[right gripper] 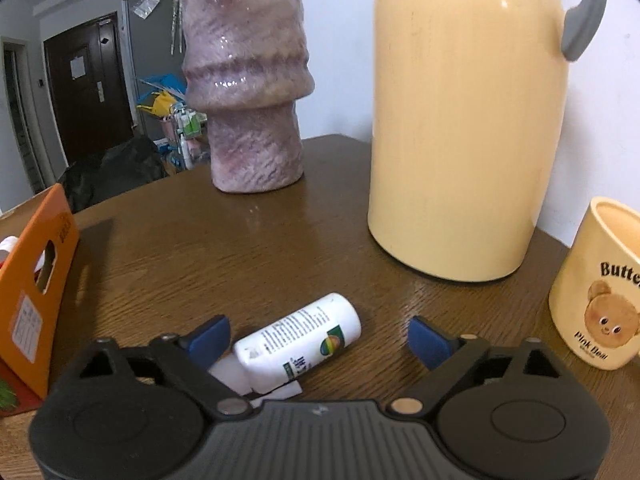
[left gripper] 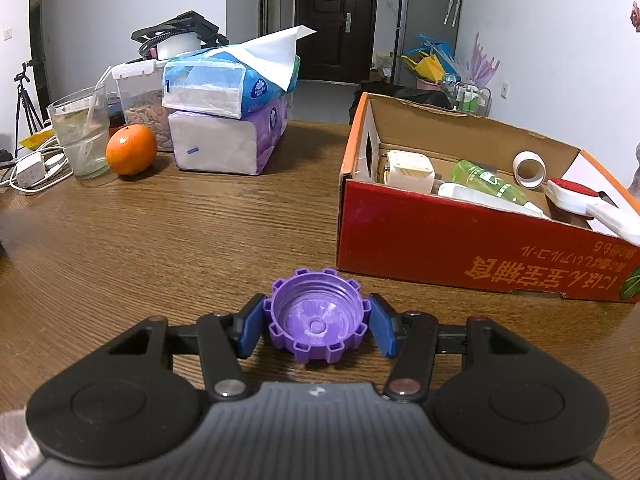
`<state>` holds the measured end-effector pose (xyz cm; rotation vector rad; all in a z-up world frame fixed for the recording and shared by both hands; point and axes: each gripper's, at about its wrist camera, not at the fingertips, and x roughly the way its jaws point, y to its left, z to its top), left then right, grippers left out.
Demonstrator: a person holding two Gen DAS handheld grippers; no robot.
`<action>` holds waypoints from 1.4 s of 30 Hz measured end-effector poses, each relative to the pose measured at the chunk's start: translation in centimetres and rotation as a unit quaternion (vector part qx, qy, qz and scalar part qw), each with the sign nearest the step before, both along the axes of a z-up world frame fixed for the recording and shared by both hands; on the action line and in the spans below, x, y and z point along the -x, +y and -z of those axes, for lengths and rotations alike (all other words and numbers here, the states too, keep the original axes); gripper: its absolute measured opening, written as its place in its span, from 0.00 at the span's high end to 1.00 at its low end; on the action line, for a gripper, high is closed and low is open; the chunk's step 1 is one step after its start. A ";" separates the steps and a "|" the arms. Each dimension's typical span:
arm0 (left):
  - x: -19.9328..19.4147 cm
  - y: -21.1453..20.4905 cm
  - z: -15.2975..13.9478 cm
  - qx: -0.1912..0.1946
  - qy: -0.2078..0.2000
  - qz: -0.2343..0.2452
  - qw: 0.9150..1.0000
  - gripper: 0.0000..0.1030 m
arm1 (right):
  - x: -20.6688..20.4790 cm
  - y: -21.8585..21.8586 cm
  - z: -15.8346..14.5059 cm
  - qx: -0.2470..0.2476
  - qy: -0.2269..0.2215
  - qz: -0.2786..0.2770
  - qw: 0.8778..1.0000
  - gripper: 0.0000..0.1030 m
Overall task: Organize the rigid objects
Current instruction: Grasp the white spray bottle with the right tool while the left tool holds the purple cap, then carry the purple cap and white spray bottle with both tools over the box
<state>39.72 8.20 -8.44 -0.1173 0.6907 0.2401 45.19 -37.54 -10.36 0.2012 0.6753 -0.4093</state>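
Note:
A purple ridged bottle cap [left gripper: 318,316] rests open side up on the wooden table [left gripper: 180,232], and my left gripper [left gripper: 318,323] is shut on it, its blue pads [left gripper: 252,326] pressing both sides. To the right of the cap stands a red and orange cardboard box [left gripper: 440,248] holding a green bottle, a tape roll and other items. In the right wrist view a white plastic bottle [right gripper: 296,340] lies on its side between the fingers of my right gripper [right gripper: 318,338], close to the left pad [right gripper: 210,338]. That gripper is open and clear of the bottle. The box's orange end [right gripper: 36,292] is at the left.
Stacked tissue packs [left gripper: 228,120], an orange [left gripper: 131,149], a glass with a straw [left gripper: 82,132] and chargers sit at the far left. A purple glazed vase [right gripper: 248,80], a tall cream thermos jug [right gripper: 468,120] and a cream bear mug [right gripper: 600,288] stand beyond the bottle.

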 end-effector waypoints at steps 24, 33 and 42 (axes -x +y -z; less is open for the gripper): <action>1.5 -0.2 -1.4 -0.008 -0.038 -0.003 0.999 0.46 | 4.5 2.2 -1.3 0.003 -0.044 -0.034 0.998 0.74; 2.9 -0.7 -1.9 -0.009 -0.049 0.005 0.999 0.46 | 6.8 3.6 -2.0 -0.001 -0.063 -0.055 0.997 0.74; 4.6 -1.5 -2.8 -0.011 -0.066 0.020 0.998 0.46 | 9.1 5.1 -2.8 -0.007 -0.084 -0.079 0.993 0.74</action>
